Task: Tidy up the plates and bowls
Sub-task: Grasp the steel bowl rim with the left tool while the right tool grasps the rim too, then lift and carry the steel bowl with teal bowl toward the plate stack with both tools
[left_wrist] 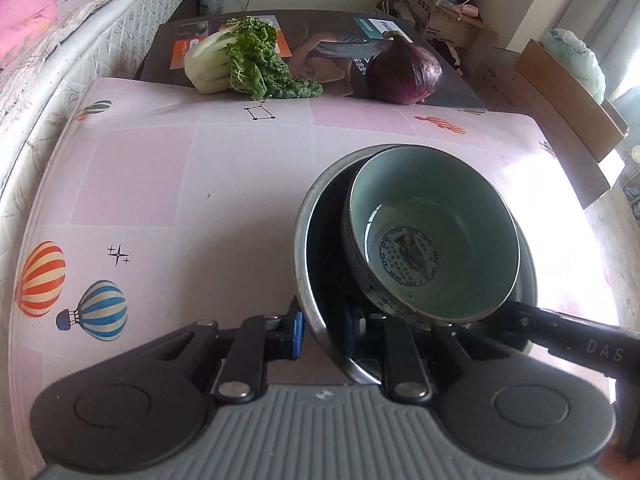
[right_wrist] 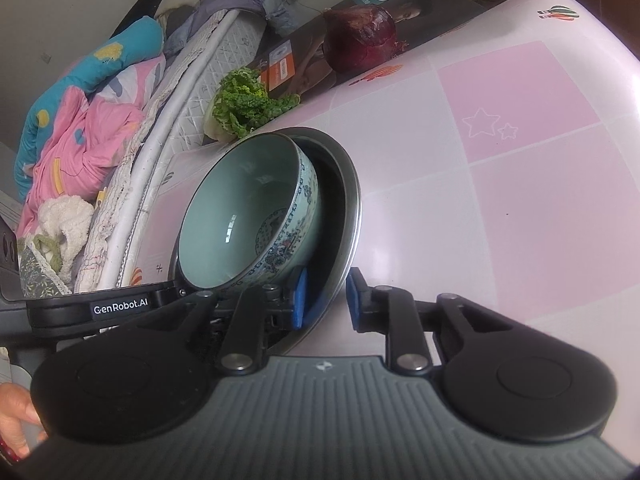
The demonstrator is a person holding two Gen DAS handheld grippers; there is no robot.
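Note:
A steel bowl [left_wrist: 304, 216] sits on the pink balloon-print tablecloth [left_wrist: 160, 200], with a pale green ceramic bowl [left_wrist: 432, 232] with blue patterning leaning tilted inside it. My left gripper [left_wrist: 324, 332] is shut on the steel bowl's near rim, one blue pad outside and one inside. In the right wrist view the steel bowl [right_wrist: 352, 184] and ceramic bowl [right_wrist: 240, 208] appear from the other side. My right gripper [right_wrist: 326, 300] is shut on the steel rim there, with blue pads on both faces. Each gripper shows in the other's view: the right gripper [left_wrist: 560, 332] and the left gripper [right_wrist: 120, 306].
A leafy green cabbage [left_wrist: 236, 56] and a red onion [left_wrist: 404, 70] lie on a dark printed box [left_wrist: 320, 52] at the table's far edge. A mattress with bedding [left_wrist: 60, 60] runs along the left. Cardboard boxes [left_wrist: 560, 92] stand at the right. A hand [right_wrist: 16, 420] holds the left gripper.

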